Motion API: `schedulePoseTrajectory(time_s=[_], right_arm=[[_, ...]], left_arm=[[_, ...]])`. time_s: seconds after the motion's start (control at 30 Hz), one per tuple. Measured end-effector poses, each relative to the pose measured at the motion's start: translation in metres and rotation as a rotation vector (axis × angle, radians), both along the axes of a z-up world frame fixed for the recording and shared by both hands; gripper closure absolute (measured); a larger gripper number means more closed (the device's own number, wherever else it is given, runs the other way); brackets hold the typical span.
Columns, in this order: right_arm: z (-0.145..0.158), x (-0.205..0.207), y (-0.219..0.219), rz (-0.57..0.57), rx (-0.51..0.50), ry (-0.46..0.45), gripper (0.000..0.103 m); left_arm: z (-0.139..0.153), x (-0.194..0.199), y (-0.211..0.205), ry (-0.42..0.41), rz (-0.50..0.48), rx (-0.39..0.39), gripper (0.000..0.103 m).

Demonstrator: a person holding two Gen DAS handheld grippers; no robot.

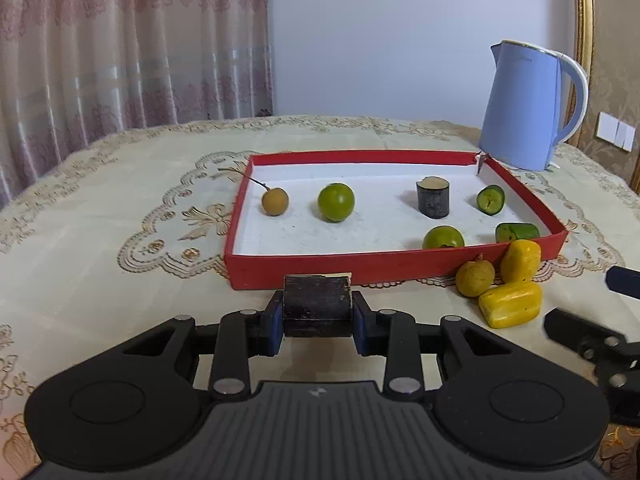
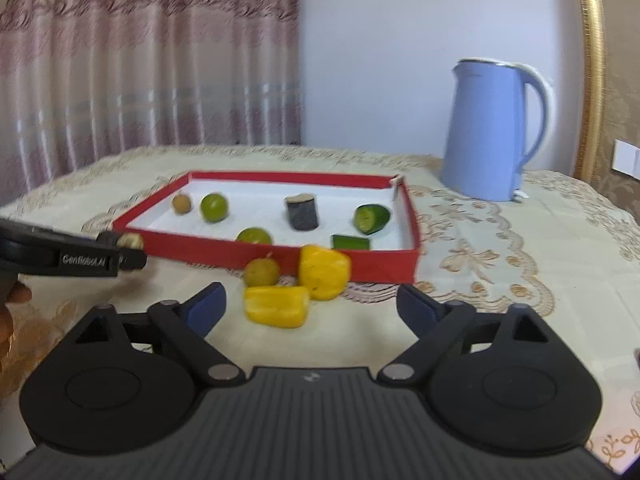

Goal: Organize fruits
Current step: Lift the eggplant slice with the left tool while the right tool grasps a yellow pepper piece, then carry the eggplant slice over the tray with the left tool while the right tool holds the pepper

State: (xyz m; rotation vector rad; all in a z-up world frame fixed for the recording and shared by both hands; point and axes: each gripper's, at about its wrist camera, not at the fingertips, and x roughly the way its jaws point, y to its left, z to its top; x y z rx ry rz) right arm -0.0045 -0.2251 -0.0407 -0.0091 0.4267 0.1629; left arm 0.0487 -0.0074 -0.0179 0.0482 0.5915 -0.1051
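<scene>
left gripper (image 1: 317, 314) clamped on a dark cut cylinder of sugarcane (image 1: 317, 305), blue pads pressing both its sides, held just in front of the near wall of the red tray (image 1: 304, 266). right gripper (image 2: 310, 306) spread wide with nothing between the jaws, hovering over the tabletop (image 2: 500, 264) just short of two yellow fruit pieces (image 2: 278, 306) and a small brownish round fruit (image 2: 262, 272); these three lying close together outside the tray, against its near wall toward the right corner. inside the tray, on its white floor: a stemmed longan (image 1: 275, 201) at the left, a green citrus (image 1: 336, 202) beside it, a second sugarcane stub (image 1: 433, 198) standing upright, two green cucumber chunks (image 1: 491, 199) at the right, another green citrus (image 1: 443, 238) near the front wall. blue kettle (image 1: 528, 106) upright beyond the tray's far right corner, apart from it in the right wrist view. right wrist view slightly blurred. pink patterned curtain (image 1: 132, 40) behind the tabletop.
</scene>
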Motion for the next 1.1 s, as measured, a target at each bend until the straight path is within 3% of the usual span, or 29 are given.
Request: schedulePoseTrajectory(time_s=[0.33,0.63,1.1], right_arm=[[-0.009,0.036,0.031,-0.016,-0.107,0.112,0.041],[-0.01,0.052,0.041,-0.026,-0.102,0.164,0.056],[-0.004,0.029,0.032,-0.033,-0.09,0.114,0.058]], left_arm=[[0.002,-0.006,0.004,-0.017,0.004,0.018,0.071],[0.001,-0.005,0.007,-0.011,-0.005,0.01,0.071],[0.001,-0.004,0.014,0.002,0.002,0.007,0.071]])
